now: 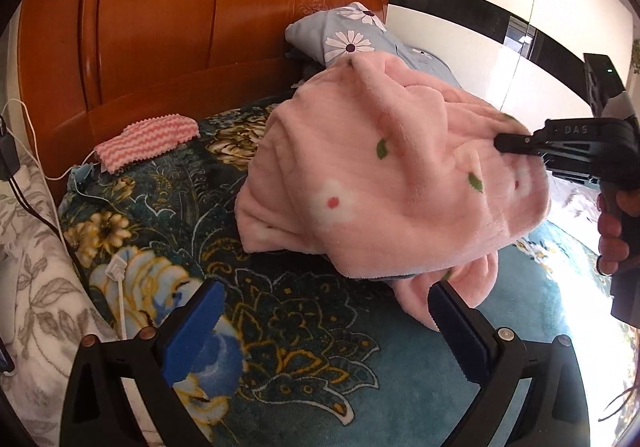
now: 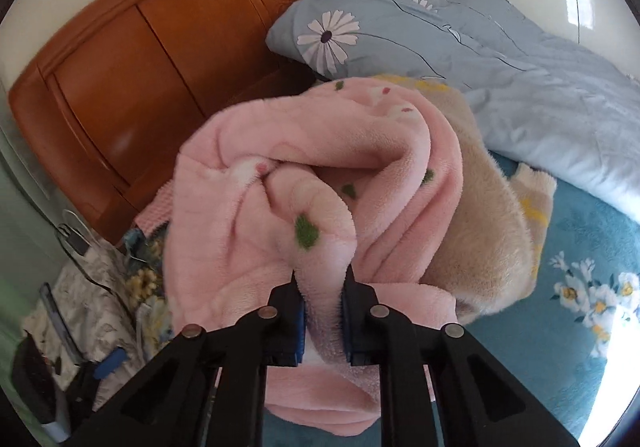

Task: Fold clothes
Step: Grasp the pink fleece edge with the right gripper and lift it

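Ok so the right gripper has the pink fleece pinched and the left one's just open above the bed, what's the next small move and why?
Probably bring the open left gripper forward to the drooping lower edge of the pink fleece and pinch it there. The right gripper grips only one bunched fold, so the garment hangs crumpled over the blue floral bedspread; a second hold would let it be spread flat for folding.

Left gripper [image 1: 324, 311] jaws wide apart, right gripper [image 2: 322, 287] clamped on fabric.

Black hand-held gripper [image 2: 322, 287] frames, blue pads [image 1: 196, 331], silver screws
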Available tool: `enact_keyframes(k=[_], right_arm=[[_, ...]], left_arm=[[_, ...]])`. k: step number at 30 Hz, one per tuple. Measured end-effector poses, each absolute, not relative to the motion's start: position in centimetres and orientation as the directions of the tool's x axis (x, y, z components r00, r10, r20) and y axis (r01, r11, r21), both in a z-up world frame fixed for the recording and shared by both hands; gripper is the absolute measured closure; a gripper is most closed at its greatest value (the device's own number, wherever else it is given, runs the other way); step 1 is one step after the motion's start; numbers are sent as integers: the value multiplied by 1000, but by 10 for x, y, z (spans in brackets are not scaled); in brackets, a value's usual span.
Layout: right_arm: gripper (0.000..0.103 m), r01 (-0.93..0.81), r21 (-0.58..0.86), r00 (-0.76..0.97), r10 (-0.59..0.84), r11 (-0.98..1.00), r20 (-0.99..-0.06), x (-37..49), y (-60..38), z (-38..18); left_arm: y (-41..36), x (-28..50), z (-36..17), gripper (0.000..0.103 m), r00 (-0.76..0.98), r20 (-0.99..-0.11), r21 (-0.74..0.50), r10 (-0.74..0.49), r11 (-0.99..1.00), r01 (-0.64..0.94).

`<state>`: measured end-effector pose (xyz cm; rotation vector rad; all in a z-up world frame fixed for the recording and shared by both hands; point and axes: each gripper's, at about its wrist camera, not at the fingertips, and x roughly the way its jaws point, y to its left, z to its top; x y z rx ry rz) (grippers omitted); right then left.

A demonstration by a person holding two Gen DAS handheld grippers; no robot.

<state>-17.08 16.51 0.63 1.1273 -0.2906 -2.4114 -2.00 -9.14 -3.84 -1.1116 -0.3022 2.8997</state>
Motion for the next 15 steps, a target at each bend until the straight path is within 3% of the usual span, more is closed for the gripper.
enact_keyframes(k=[8,15], right_arm=[[92,390,490,-633,-614,-779,-472,-114,212,88],[92,395,502,-754,-584,-769,-301,-53,304,167]], left_arm=[[-79,9,-7,0,-777,-624,-168,83,-985,29],[-37,33,18,0,-796,-592,-157,126,-987,-40]])
